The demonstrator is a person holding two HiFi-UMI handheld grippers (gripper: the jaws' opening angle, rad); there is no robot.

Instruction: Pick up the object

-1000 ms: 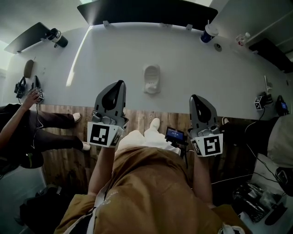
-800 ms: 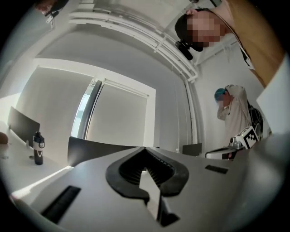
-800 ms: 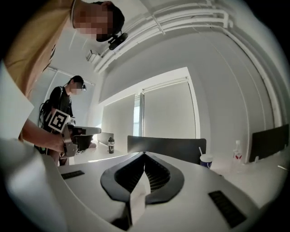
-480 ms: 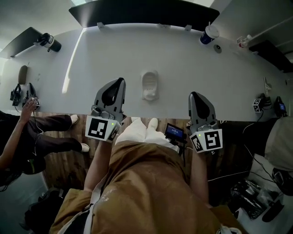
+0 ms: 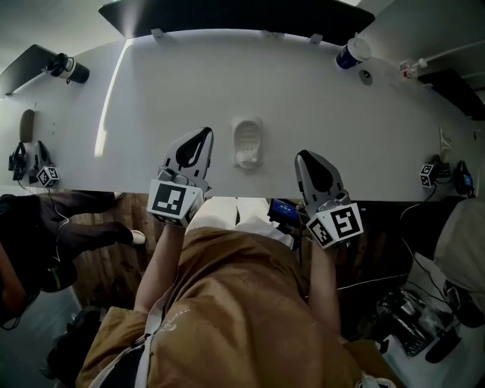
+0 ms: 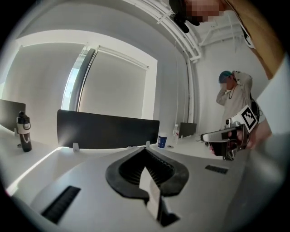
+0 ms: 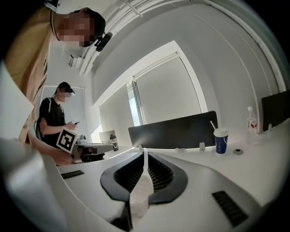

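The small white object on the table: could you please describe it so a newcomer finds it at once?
Find the long white table backed by a black screen. Near its front edge, between the left gripper and the right gripper, lies a small pale oblong object. It alone sits mid-table; the blue cup stands far back right.

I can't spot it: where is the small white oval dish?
Head view: the small white oval dish lies on the white table, between the left gripper and right gripper.
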